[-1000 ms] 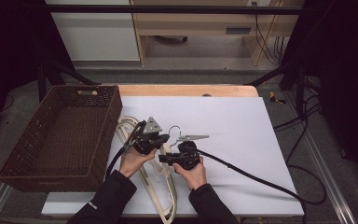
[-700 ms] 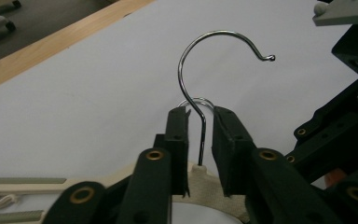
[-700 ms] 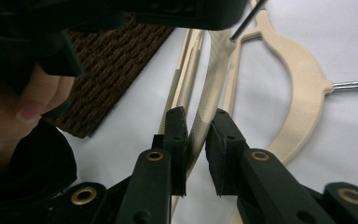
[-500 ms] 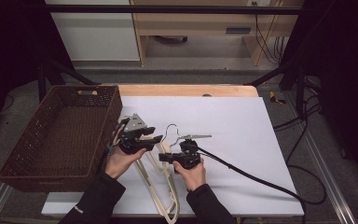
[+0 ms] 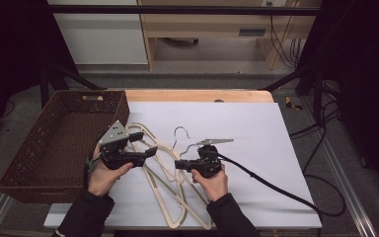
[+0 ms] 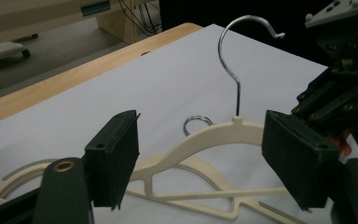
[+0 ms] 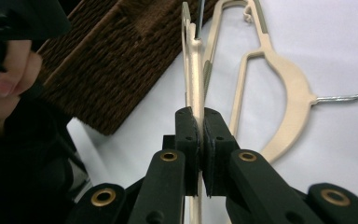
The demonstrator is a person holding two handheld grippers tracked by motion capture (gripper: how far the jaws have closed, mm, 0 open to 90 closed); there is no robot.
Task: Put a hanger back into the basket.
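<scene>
Several cream plastic hangers [image 5: 175, 205] with metal hooks lie on the white sheet [image 5: 256, 128]. My right gripper [image 5: 178, 164] is shut on the edge of one cream hanger [image 7: 193, 70] and holds it raised off the others. That hanger [image 6: 214, 135] stands upright with its hook [image 6: 233, 56] pointing up. My left gripper [image 5: 145, 143] is to its left, near the basket. Its jaws have just been opening, and the left gripper [image 6: 200, 158] stands open with nothing between its pads. A second hanger [image 7: 279, 79] lies flat beside the held one.
A brown woven basket [image 5: 98, 93] stands at the table's left, close to the left hand [image 7: 9, 70]. The right gripper's black cable [image 5: 271, 185] trails over the sheet to the right. Wooden table edge [image 5: 197, 95] at the back.
My left gripper has opened, let go of the hanger and moved left toward the basket. My right gripper has lifted a little with the hanger in it.
</scene>
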